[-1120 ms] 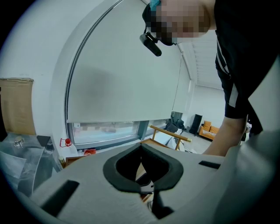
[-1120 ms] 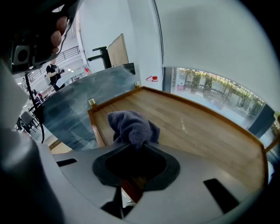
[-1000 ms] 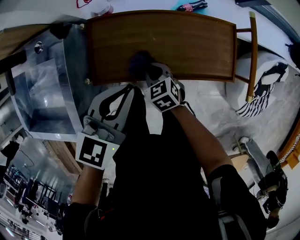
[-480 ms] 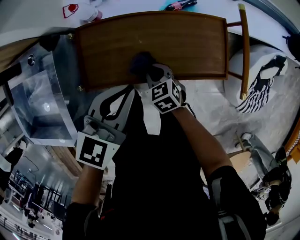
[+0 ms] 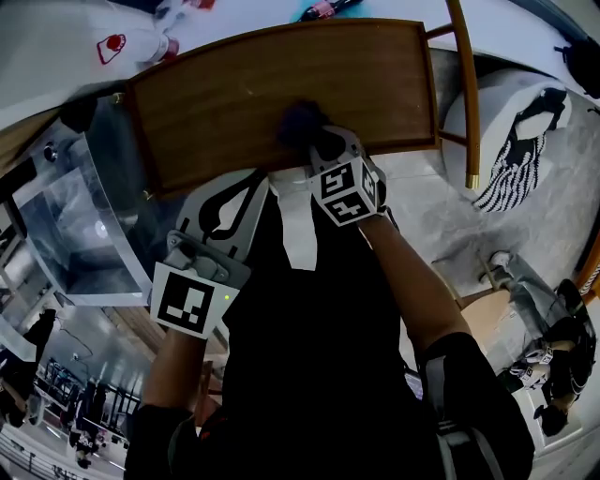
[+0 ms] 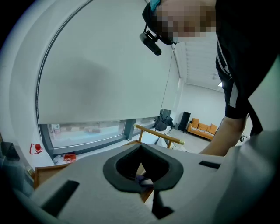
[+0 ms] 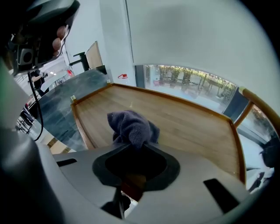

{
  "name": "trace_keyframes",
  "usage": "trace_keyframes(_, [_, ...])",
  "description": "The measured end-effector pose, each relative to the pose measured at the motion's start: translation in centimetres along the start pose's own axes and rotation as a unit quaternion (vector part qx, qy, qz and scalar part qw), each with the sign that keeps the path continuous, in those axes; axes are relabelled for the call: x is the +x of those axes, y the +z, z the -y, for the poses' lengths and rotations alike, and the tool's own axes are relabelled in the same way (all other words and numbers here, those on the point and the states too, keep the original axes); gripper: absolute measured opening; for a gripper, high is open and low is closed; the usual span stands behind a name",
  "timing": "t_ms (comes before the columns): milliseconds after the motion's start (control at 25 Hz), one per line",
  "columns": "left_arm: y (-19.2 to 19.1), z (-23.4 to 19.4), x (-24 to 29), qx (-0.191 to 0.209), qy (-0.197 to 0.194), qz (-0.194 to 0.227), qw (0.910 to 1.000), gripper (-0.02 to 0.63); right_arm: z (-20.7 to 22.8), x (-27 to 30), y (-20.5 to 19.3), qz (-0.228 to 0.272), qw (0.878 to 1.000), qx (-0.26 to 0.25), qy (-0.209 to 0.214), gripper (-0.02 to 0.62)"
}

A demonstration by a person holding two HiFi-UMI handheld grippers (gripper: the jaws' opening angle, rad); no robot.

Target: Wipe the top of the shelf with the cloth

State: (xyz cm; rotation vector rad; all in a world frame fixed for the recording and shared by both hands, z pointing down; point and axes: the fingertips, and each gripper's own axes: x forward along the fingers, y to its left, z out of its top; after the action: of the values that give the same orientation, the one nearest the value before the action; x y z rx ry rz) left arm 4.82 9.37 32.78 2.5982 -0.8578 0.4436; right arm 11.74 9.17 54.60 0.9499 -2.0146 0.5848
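Note:
The brown wooden shelf top has a raised rim. A dark purple cloth lies bunched on it near the front edge, about midway along. My right gripper is shut on the cloth's near end and holds it down on the wood. Its marker cube faces up. My left gripper hangs shut and holds nothing, below the shelf's front edge and close to the person's body. A sliver of the cloth shows through the gap behind its jaws.
A clear glass panel stands left of the shelf. A wooden rail runs along the right side, with a white, black-striped bag beyond it. A white surface behind the shelf holds small red-printed items and a bottle.
My right gripper has slid the cloth to the right along the shelf top, from left of centre to about the middle. The left gripper has stayed put.

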Motion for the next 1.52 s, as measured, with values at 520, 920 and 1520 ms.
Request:
trace_keyframes(520, [1.1,2.7,3.7,0.018,-0.035,-0.008,0.9992,0.018,5.9,-3.0,-3.4,-0.007,0.998,0.034,-0.044,0.057])
trace_keyframes(920, [1.6,4.8,5.8,0.029,-0.054,-0.012,0.9980,0.018,8.8,-4.8,-5.5,-0.009,0.996,0.055,-0.067,0.057])
trace_keyframes(1520, [2.3,6.5,6.8,0.041,-0.065,-0.016,0.9969,0.018,14.3,-7.1,-8.0,-0.016,0.989,0.082,-0.124,0.057])
